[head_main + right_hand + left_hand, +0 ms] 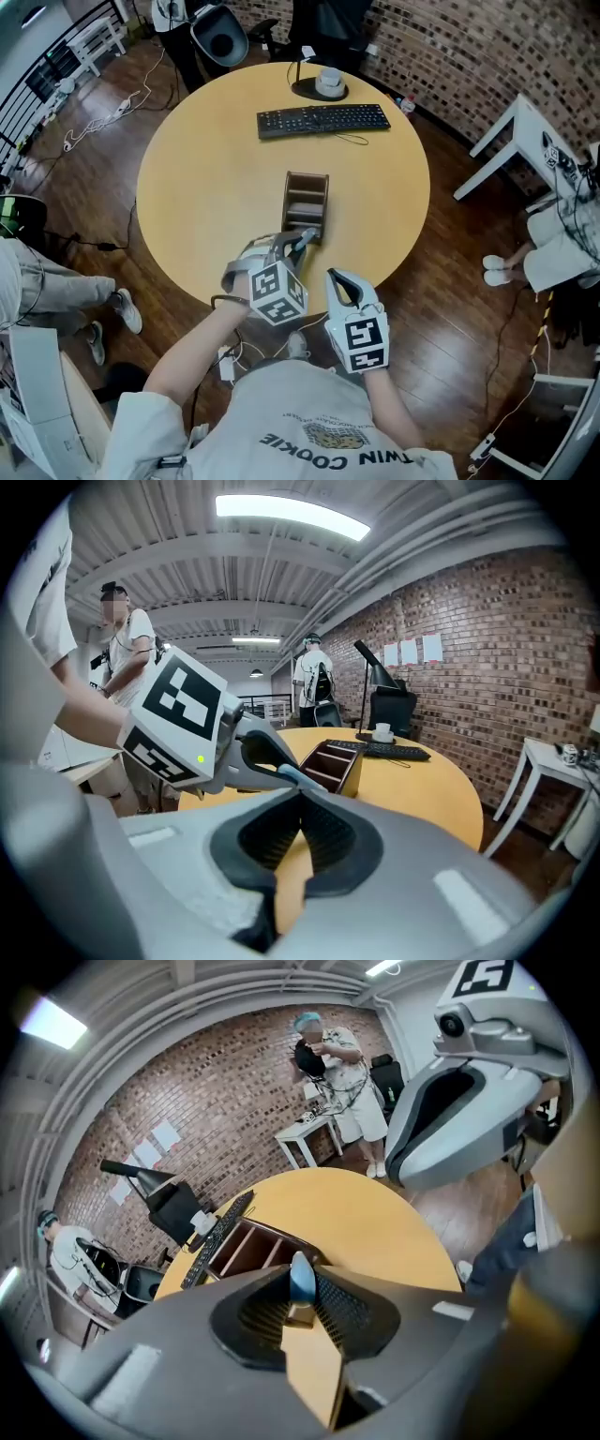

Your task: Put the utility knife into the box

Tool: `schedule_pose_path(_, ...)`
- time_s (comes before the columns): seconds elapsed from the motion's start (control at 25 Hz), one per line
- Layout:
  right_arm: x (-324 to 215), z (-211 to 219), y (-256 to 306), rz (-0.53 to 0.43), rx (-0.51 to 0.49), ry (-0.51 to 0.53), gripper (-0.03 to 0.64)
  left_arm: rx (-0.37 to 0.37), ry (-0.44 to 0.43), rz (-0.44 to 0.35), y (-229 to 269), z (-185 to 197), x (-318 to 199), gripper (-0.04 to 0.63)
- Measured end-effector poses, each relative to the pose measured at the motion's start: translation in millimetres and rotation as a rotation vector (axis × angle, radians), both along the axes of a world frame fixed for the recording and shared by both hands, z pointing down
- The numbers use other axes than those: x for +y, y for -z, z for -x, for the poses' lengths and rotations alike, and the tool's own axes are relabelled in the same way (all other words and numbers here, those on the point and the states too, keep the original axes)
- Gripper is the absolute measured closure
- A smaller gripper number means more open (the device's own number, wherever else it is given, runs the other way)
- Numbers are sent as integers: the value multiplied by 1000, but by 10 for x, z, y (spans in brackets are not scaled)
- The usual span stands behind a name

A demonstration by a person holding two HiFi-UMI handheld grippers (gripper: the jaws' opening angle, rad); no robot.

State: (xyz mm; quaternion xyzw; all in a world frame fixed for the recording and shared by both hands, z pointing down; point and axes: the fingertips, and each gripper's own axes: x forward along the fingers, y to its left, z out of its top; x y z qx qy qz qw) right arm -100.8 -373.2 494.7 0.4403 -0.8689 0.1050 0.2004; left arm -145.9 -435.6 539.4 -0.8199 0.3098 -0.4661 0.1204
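Note:
The utility knife (301, 1277) shows as a light blue tip pinched between the pads of my left gripper (302, 1288), which is shut on it. In the head view that left gripper (304, 238) hovers over the near end of the brown wooden box (306, 202), an open box with dividers lying on the round table (206, 178). The right gripper view shows the knife's blue end (302, 777) just short of the box (339, 761). My right gripper (335, 277) hangs near the table's front edge, to the right of the left one. Its jaws meet with nothing between them (300, 797).
A black keyboard (323, 120) lies at the far side of the table, with a cup on a dark round base (328, 84) behind it. A white side table (520, 141) stands to the right. People stand around the room, and cables lie on the wooden floor.

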Motion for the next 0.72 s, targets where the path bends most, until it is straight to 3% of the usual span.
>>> schedule_pose_path(0.16,-1,-57,6,-5,4,-33,617,-74,-68,6,-119,-71,-86,520)
schedule_pose_path(0.72,-51,-244,-71,5,12,-97,617,-293,-168,34,-532,-225,-289,520)
